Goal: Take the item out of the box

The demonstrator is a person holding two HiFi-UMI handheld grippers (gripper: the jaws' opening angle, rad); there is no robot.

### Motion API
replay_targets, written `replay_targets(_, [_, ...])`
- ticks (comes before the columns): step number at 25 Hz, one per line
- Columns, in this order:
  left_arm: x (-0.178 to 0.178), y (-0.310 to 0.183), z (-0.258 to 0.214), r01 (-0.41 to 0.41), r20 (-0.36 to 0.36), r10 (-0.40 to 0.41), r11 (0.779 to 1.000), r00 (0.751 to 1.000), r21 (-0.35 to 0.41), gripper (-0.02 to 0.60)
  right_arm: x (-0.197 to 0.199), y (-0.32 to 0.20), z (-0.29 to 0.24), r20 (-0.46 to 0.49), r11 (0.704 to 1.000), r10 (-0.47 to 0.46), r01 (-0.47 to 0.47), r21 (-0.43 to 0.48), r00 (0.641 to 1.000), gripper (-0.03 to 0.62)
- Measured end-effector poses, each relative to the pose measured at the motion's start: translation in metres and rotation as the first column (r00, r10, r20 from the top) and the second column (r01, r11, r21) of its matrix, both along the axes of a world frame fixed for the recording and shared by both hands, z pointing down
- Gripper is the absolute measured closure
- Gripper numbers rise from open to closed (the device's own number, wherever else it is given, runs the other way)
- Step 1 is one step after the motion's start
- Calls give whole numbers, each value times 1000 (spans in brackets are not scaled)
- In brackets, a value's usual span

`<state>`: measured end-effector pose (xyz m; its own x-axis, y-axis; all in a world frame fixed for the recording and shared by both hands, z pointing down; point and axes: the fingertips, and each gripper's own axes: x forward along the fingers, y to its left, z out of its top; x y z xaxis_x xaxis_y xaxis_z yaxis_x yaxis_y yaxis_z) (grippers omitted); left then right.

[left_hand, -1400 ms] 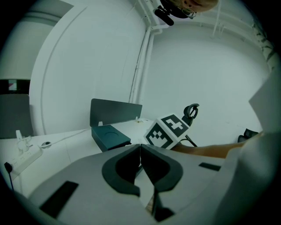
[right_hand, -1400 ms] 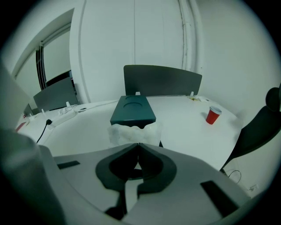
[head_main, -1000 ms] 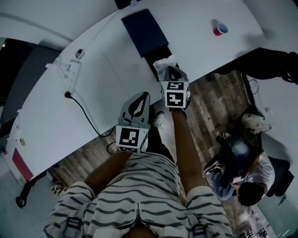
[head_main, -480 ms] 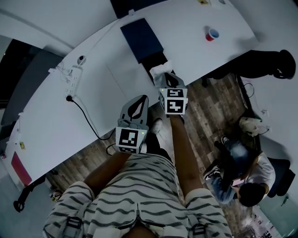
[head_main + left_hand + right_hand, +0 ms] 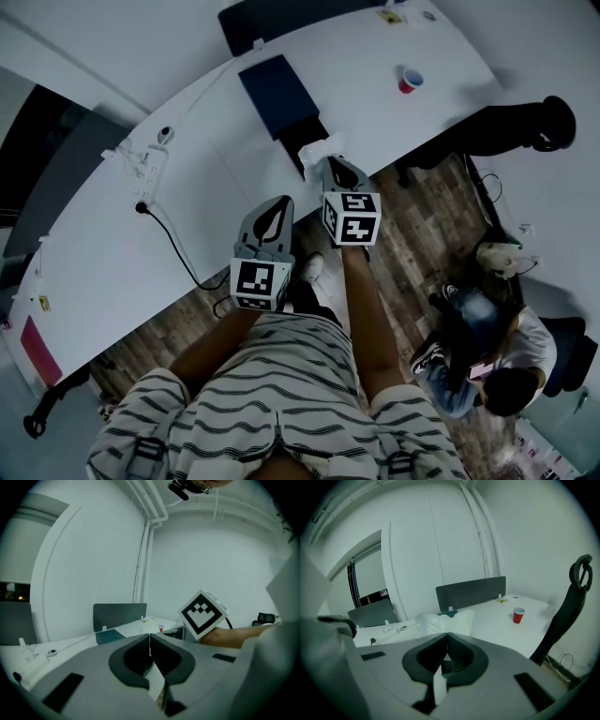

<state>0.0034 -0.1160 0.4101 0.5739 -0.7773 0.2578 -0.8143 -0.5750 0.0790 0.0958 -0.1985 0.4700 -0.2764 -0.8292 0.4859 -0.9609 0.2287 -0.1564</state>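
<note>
White table (image 5: 112, 253), bag (image 5: 440, 620) at right gripper (image 5: 447, 633)

The box (image 5: 278, 94) lies on the bench (image 5: 187, 225), toward its far side, with a divider (image 5: 281, 14) behind it. The bag (image 5: 313, 150) sits at the near bench edge, just before the box, at the tips of the right tongs (image 5: 331, 163). The left tongs (image 5: 283, 202) are left of them and nearer the person, over the bench edge. A cup (image 5: 409, 80) stands well right of the box, and a power strip (image 5: 145, 172) lies well left of it.
</note>
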Motion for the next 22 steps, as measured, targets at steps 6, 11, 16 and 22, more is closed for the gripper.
replay_targets(6, [-2, 4, -14, -4, -20, 4, 1000, 1000, 21, 555, -3, 13, -24, 42, 998, 9, -11, 57, 999, 576])
replay_targets(11, [-4, 8, -25, -12, -33, 13, 999, 999, 40, 555, -4, 25, -43, 53, 994, 18, -23, 105, 998, 575])
replay_targets(16, [-4, 13, -36, -28, -33, 30, 998, 999, 65, 555, -3, 39, -64, 56, 987, 26, -35, 160, 998, 576])
replay_targets(22, [0, 16, -47, -50, -40, 54, 994, 998, 93, 555, 0, 51, -87, 60, 974, 33, -46, 222, 998, 576])
